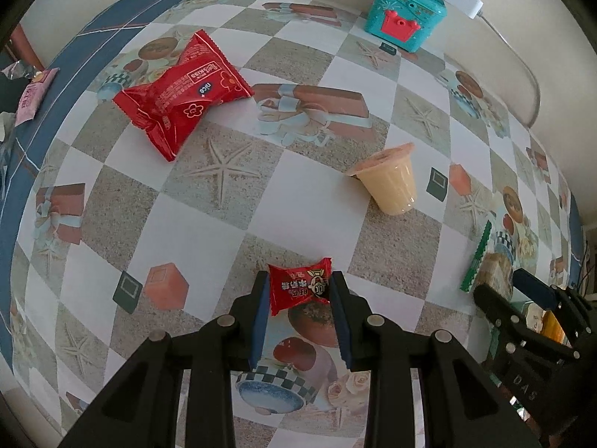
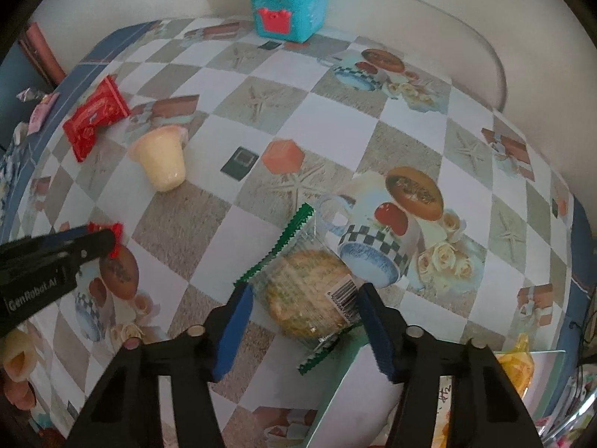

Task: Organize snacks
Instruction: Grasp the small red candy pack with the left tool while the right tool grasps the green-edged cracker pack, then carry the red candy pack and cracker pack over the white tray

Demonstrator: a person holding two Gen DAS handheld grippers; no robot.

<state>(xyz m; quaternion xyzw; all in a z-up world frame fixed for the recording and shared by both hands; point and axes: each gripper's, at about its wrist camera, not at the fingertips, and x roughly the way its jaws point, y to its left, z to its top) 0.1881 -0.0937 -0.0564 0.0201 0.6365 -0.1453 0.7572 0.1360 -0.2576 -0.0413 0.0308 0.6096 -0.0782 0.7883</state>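
Left gripper (image 1: 300,286): jaws nearly closed, both blue pads pressed on a small red candy wrapper (image 1: 298,283), held above the patterned tablecloth (image 1: 209,246). Right gripper (image 2: 304,300): jaws part open around a clear cracker packet with green serrated edges (image 2: 306,295); the right pad sits at the packet's barcode end, the left pad stands just beside the packet, and firm contact cannot be confirmed. The packet lies on the tablecloth, its near end over the edge of a white-and-green box (image 2: 350,384) at the near side. In the left wrist view, a cream jelly cup (image 1: 391,183) lies tipped on its side to the far right of the held candy, apart from it. A large red snack bag (image 1: 179,99) lies at the far left, well apart from the cup. A teal toy chest with a red clasp (image 1: 405,11) stands at the far edge against the wall. A pink wrapper (image 1: 31,95) rests on the blue border at far left.
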